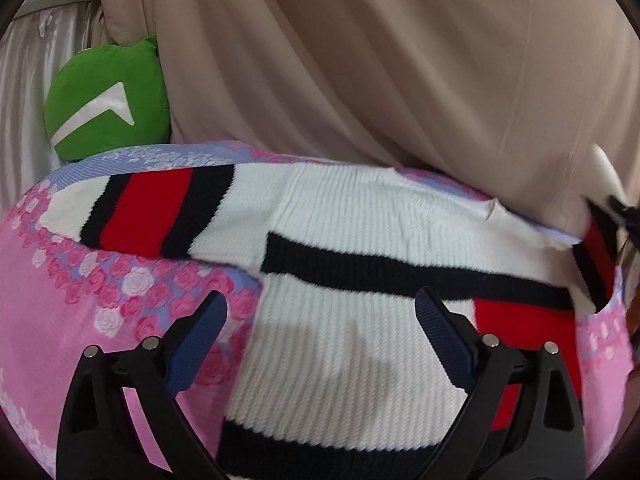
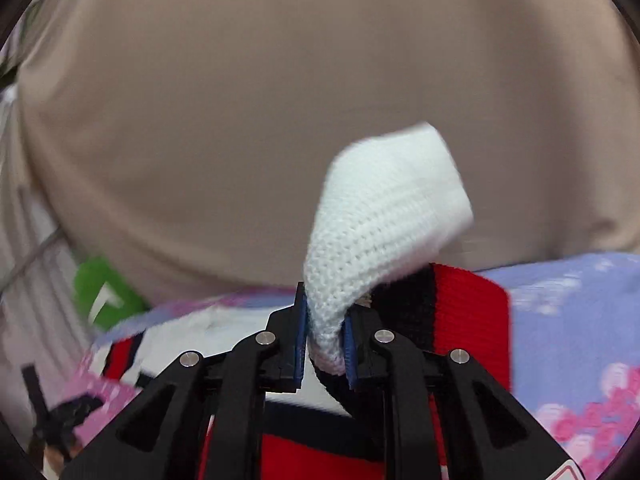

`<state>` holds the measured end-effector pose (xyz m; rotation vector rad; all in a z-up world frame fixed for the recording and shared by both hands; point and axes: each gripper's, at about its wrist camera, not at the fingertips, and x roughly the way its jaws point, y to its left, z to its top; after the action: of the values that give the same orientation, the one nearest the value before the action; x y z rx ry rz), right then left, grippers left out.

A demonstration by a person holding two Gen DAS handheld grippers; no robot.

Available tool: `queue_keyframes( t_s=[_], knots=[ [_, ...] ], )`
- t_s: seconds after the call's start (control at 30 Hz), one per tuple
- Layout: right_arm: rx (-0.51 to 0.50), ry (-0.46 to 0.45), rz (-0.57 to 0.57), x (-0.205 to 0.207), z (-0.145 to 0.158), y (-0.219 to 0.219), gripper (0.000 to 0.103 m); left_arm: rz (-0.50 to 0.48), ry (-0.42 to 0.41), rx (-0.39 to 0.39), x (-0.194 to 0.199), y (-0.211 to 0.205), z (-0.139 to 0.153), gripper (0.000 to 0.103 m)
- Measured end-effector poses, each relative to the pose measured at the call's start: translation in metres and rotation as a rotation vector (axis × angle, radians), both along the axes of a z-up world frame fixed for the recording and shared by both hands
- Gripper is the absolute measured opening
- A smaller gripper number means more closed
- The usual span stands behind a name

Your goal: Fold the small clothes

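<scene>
A small white knit sweater with black and red stripes lies flat on a pink flowered sheet. Its left sleeve stretches out to the left. My left gripper is open and hovers just above the sweater's lower body, holding nothing. My right gripper is shut on the white cuff of the right sleeve and holds it lifted off the sheet; the sleeve's black and red bands hang behind the fingers. That lifted sleeve shows at the right edge of the left wrist view.
A green cushion with a white mark lies at the back left, seen blurred in the right wrist view. A large beige cloth-covered mass rises directly behind the sweater. A pale curtain hangs at the far left.
</scene>
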<state>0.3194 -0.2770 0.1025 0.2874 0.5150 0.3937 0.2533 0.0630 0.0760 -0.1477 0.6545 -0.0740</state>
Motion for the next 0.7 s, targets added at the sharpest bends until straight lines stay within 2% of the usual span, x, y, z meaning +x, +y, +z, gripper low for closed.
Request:
queue_keyframes(
  t_s=[0.03,0.07,0.1,0.17,0.2,0.23,0.3,0.37,0.47,0.53,0.63,0.7],
  knots=[
    [-0.033,0.024,0.079,0.007,-0.009,0.037,0.021,-0.007,0.006,-0.022,0.005,-0.003,0.001,0.094],
    [-0.090,0.057,0.146,0.014,-0.023,0.076,0.027,-0.020,0.020,-0.042,0.011,-0.005,0.000,0.094],
    [-0.139,0.078,0.178,0.020,-0.035,0.098,0.032,-0.029,0.042,-0.059,0.017,-0.008,-0.002,0.095],
    [-0.223,0.091,0.215,0.016,-0.054,0.127,0.032,-0.073,0.088,-0.089,0.030,-0.012,-0.009,0.095],
    [-0.226,0.086,0.212,0.009,-0.058,0.126,0.032,-0.078,0.108,-0.091,0.035,-0.013,-0.013,0.095],
    [-0.216,0.085,0.200,0.010,-0.062,0.118,0.034,-0.087,0.124,-0.092,0.041,-0.013,-0.018,0.095],
    [-0.202,0.072,0.101,-0.006,-0.064,0.095,0.056,-0.100,0.175,-0.082,0.057,-0.015,-0.031,0.095],
    [-0.198,0.075,-0.024,-0.017,-0.067,0.050,0.062,-0.111,0.244,-0.097,0.074,-0.017,-0.049,0.095],
    [-0.194,0.130,-0.163,-0.020,-0.078,-0.002,0.065,-0.128,0.336,-0.182,0.091,-0.019,-0.072,0.096],
    [-0.156,0.185,-0.211,-0.015,-0.083,-0.025,0.066,-0.136,0.286,-0.176,0.090,-0.025,-0.064,0.097],
    [-0.142,0.218,-0.240,-0.006,-0.091,-0.033,0.066,-0.179,0.275,-0.275,0.083,-0.030,-0.055,0.097],
    [-0.143,0.213,-0.233,0.003,-0.090,-0.022,0.066,-0.177,0.259,-0.293,0.076,-0.030,-0.048,0.097]
  ],
)
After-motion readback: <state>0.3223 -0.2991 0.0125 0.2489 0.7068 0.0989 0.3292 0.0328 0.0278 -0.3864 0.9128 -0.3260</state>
